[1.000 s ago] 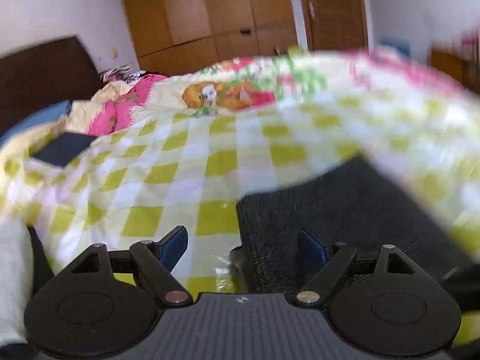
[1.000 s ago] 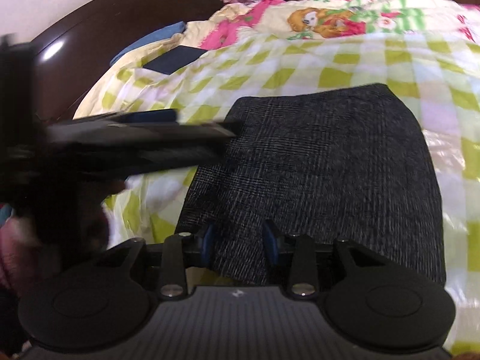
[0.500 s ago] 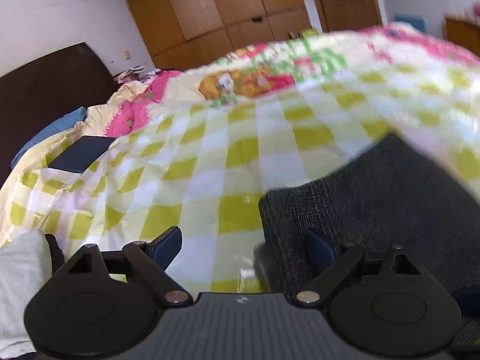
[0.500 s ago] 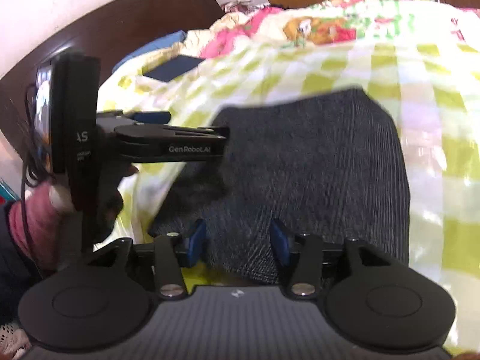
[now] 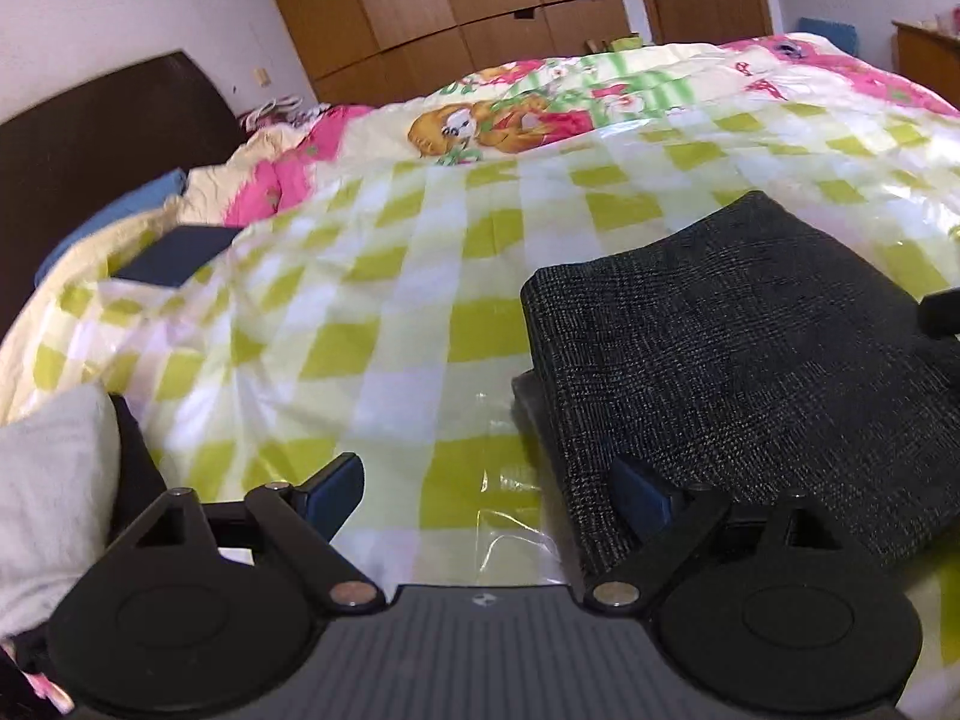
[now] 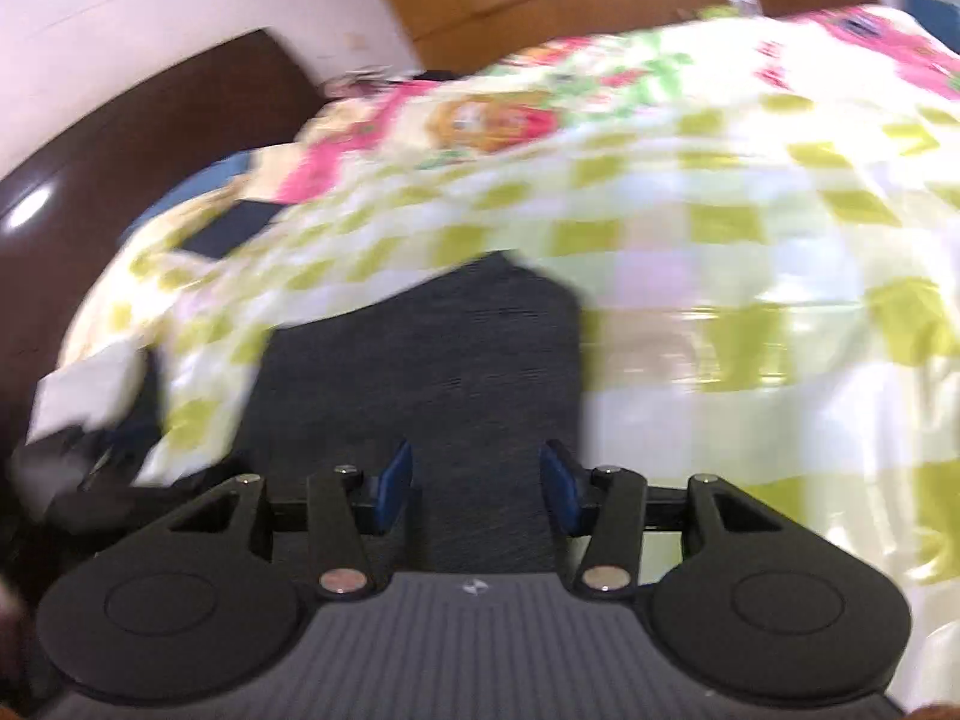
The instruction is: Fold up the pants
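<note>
The dark grey pants [image 5: 750, 354] lie folded into a compact rectangle on the green-and-white checked bed cover [image 5: 384, 312]. In the left wrist view my left gripper [image 5: 489, 483] is open wide and empty, just left of the pants' near corner. In the right wrist view, which is blurred, the pants [image 6: 456, 360] lie straight ahead. My right gripper [image 6: 477, 483] is open over their near edge and holds nothing.
A dark headboard [image 5: 90, 138] stands at the left, with a pink and cream quilt [image 5: 480, 120] and a dark blue flat item [image 5: 174, 255] near it. A white cloth [image 5: 48, 480] lies at the near left. Wooden wardrobes [image 5: 480, 6] stand behind the bed.
My right gripper has opened wider and pulled back, and its view swung right. My left gripper has drawn back and left, off the pants' corner. The pants stay folded.
</note>
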The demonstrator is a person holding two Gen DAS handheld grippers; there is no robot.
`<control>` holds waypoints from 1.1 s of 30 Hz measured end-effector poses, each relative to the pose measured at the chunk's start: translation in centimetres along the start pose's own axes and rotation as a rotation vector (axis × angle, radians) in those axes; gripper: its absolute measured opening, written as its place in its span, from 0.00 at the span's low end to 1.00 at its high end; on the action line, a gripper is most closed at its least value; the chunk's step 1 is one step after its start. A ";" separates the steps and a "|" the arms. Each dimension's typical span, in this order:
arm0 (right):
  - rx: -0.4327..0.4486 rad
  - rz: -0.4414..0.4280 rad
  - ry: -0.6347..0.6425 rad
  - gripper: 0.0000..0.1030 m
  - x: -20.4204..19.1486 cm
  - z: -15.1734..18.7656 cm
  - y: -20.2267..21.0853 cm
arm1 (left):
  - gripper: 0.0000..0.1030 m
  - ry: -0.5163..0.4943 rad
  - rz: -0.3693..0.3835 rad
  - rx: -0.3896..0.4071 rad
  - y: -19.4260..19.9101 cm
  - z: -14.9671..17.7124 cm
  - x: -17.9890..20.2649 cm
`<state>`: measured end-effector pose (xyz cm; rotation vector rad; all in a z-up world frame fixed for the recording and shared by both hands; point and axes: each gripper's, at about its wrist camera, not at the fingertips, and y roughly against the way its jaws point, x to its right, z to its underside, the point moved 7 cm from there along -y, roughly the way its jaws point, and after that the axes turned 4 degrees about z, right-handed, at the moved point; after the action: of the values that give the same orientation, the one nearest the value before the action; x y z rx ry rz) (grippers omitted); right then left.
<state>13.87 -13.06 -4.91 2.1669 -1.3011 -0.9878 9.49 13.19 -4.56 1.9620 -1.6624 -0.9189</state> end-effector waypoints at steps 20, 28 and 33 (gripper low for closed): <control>-0.151 -0.191 -0.214 0.44 1.9 -0.8 -5.4 | 1.00 0.102 0.212 -0.040 -4.3 -0.8 -0.9; -0.149 -0.172 -0.258 0.30 5.5 -0.9 -2.6 | 0.46 0.012 0.292 -0.010 -3.3 -3.4 5.3; -0.124 -0.105 -0.267 0.30 8.6 -2.4 -1.9 | 0.49 -0.033 0.362 -0.002 -3.4 -5.2 8.4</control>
<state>19.42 -19.75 -7.63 2.0801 -1.2116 -1.4017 16.13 5.18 -5.11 1.5754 -1.9486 -0.8147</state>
